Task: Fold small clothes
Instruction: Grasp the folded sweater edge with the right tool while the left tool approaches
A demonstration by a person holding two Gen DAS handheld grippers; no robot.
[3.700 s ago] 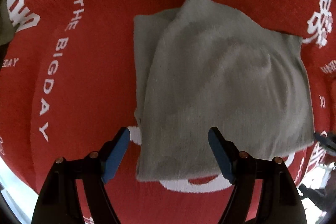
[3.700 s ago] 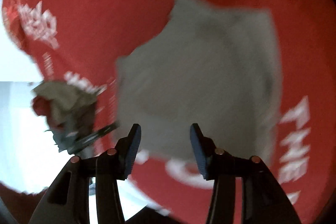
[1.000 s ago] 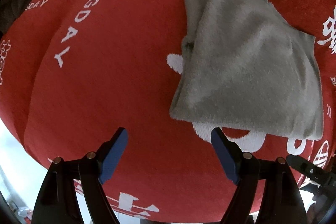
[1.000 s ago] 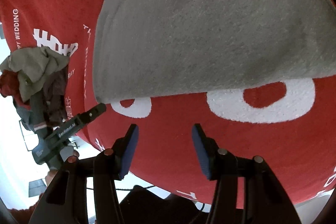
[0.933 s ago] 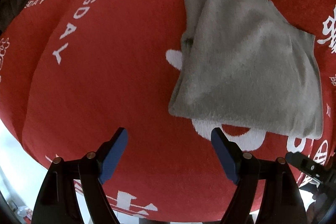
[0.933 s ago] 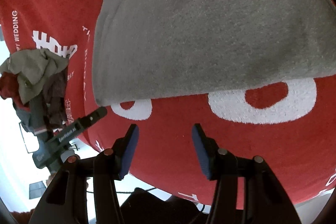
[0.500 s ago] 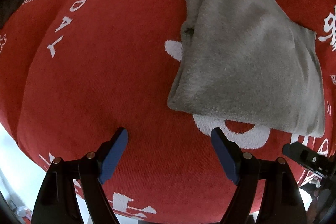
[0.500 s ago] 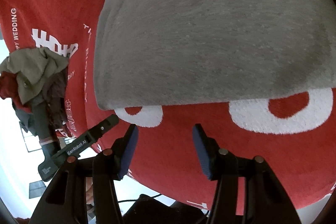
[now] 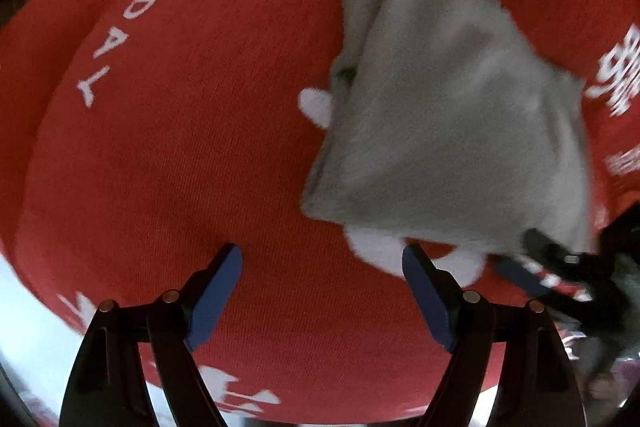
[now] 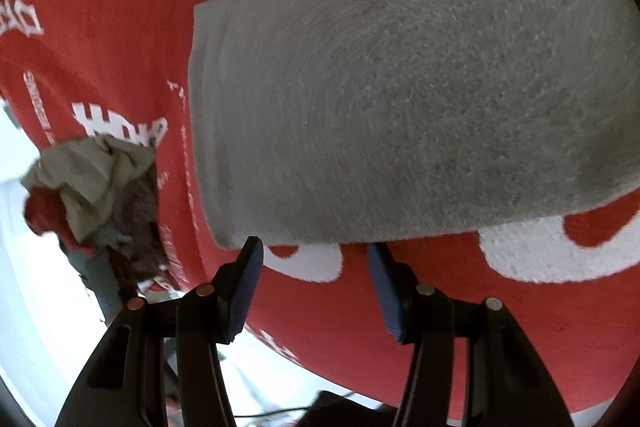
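Right gripper (image 10: 314, 251) closer to folded grey garment (image 10: 400, 87) than second ago: near edge, formerly clear of fingertips, now level with them, corner just at left fingertip. Jaws apart, nothing pinched. In left wrist view, right gripper (image 9: 532, 259) further into frame at right, at garment (image 9: 448, 115) near corner. Left gripper (image 9: 322, 259) over bare red cloth (image 9: 180, 155), garment off to right instead of between jaws.

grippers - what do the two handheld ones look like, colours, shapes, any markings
The left gripper and the right gripper match: black plastic frames splaying into two angular fingers, each tipped with a flat dark blue pad, with small round copper-coloured fasteners along the fingers. From the left wrist view, the right gripper's finger carries a white printed label, too blurred to read.
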